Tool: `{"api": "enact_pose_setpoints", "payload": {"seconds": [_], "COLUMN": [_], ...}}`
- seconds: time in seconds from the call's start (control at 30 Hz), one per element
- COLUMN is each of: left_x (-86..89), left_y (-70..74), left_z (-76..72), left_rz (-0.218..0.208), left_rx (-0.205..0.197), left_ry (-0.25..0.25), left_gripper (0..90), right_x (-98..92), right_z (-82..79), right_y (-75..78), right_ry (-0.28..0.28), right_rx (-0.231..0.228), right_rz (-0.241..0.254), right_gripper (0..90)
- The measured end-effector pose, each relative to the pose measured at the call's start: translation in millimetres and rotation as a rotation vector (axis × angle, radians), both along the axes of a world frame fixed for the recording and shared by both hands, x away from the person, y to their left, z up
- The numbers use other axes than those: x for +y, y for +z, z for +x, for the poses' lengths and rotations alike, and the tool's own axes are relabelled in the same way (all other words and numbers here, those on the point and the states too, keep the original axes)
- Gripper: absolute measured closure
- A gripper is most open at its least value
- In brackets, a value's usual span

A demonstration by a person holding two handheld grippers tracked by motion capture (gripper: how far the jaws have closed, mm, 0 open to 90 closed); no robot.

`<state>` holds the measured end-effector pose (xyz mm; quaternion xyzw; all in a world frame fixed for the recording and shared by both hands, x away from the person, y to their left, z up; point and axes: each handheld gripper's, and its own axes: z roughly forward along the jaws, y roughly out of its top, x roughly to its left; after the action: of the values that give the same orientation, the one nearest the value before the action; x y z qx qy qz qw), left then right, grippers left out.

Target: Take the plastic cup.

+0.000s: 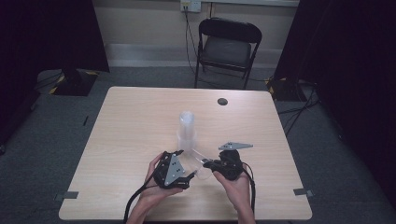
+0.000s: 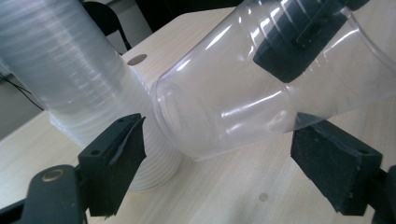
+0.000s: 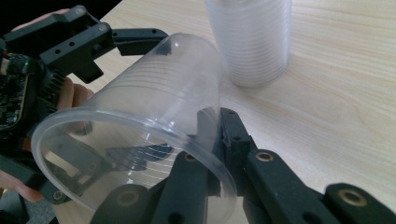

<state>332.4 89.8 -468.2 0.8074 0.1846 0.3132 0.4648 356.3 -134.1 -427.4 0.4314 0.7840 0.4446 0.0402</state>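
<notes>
High view: two grippers, one loose cup (image 1: 198,161), one stack (image 1: 187,133).

The single clear plastic cup (image 3: 140,126) is colourless and see-through, with fine ridges ringing its wall. The tall stack of clear plastic cups (image 1: 187,130) near the middle of the table looks milky white, banded by its many rims. The light wooden table (image 1: 130,121) is pale beige with a faint grain and a small dark round spot (image 1: 222,101) near its far edge. Both grippers are black, each topped by a grey plate.
</notes>
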Motion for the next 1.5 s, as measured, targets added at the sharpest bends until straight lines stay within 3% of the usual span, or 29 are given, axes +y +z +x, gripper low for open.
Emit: {"api": "enact_pose_setpoints", "payload": {"seconds": [0.33, 0.5, 0.83, 1.13, 1.5], "left_x": [-5.0, -7.0, -13.4, -17.9, -18.2], "left_y": [-0.9, -0.7, -2.9, -2.1, -1.3], "left_z": [-4.0, -5.7, -10.1, -14.6, -15.4], "left_rz": [0.026, 0.019, 0.016, -0.005, 0.003], "left_rx": [-0.042, -0.062, -0.056, -0.088, -0.085], "left_ry": [-0.016, -0.027, -0.064, -0.083, -0.079], "left_gripper": [15.5, 15.6, 20.3, 25.0, 25.2], "right_x": [7.6, 10.9, 17.8, 24.1, 29.3], "right_z": [3.6, 5.1, 8.8, 11.6, 12.1], "right_y": [1.4, 1.3, 3.4, -1.0, -2.7], "right_ry": [0.010, 0.015, 0.023, 0.039, 0.047], "right_rx": [0.031, 0.041, 0.036, 0.054, 0.058], "right_rz": [-0.045, -0.063, -0.074, -0.069, -0.087], "right_gripper": [88.6, 87.4, 87.5, 88.0, 87.9]}}
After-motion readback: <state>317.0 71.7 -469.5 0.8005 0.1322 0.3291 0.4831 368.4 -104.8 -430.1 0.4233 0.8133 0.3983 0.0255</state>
